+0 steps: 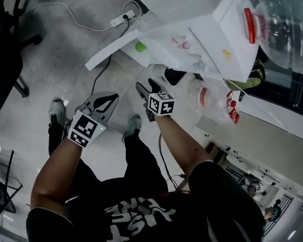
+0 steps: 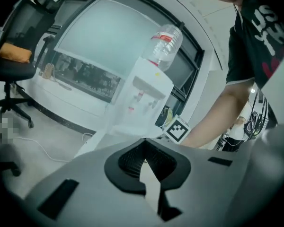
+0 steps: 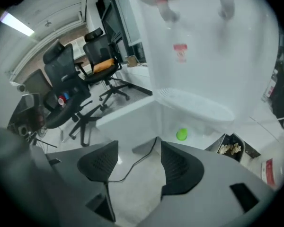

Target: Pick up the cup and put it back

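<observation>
Green and small, the cup sits on the white table below the water dispenser, above grey floor. Your left tool is closed on nothing, and your right tool has its jaws apart, also empty.

Pale floor, black office chairs, white water dispenser before windows.

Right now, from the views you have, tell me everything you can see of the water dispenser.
The water dispenser is a white, plastic-looking unit standing upright before a large window. An inverted clear bottle with a red collar sits in its top. Its recessed front carries two taps, one red-tipped, a small red label below them and a white drip tray under that. A yellow mark shows on its top. Its base is hidden; nothing but the bottle is seen touching it.
</observation>
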{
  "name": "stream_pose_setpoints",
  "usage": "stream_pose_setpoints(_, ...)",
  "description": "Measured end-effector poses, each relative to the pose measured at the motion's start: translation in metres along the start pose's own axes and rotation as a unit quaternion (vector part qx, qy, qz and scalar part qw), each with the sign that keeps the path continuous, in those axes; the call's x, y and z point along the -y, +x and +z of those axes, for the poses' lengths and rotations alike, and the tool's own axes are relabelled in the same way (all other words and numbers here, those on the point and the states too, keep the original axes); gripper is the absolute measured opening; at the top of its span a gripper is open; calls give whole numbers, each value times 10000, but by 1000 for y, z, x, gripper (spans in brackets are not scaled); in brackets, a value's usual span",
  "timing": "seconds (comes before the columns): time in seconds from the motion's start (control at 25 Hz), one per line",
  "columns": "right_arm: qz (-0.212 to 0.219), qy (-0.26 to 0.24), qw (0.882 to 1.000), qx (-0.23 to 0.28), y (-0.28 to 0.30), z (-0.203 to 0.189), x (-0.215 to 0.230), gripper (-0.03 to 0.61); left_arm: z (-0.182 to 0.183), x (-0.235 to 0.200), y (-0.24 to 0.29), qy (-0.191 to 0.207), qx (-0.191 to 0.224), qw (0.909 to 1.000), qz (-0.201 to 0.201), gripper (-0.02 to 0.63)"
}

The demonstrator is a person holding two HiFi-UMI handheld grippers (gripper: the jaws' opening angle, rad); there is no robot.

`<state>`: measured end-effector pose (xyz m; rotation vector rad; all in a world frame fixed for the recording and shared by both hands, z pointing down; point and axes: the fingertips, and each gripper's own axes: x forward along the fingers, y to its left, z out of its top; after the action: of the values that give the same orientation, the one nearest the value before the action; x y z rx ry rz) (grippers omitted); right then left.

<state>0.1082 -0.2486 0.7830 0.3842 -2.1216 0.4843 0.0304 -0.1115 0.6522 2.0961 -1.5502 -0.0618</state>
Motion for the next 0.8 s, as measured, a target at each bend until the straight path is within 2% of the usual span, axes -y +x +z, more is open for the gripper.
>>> stream_pose_setpoints(0.12,202,-133,9995,212,-73,51,-54,286,79,9,-47,128,308,9994,-82,8)
stream_pose_setpoints(0.24,272,-85,9984,496,-153,100,-101,245,146,33,-98,266,396,9986,-236,8)
stream_pose_setpoints(0.4,139,-78,9948,1003,-235,168,-145,202,222,53,-159,333,426,9972,-518,8)
stream_pose_setpoints(0.52,-104,135,9863,1639,-278,215,-169,176,275,48,-193,786,247,9926,-892,8)
stream_pose_setpoints(0.64,-187,360,9780,2045,-315,233,-196,144,313,49,-222,1104,67,9879,-1090,8)
stream_pose_setpoints(0.8,-142,416,9693,2420,-360,242,-221,98,365,57,-239,1198,101,9855,-1199,8)
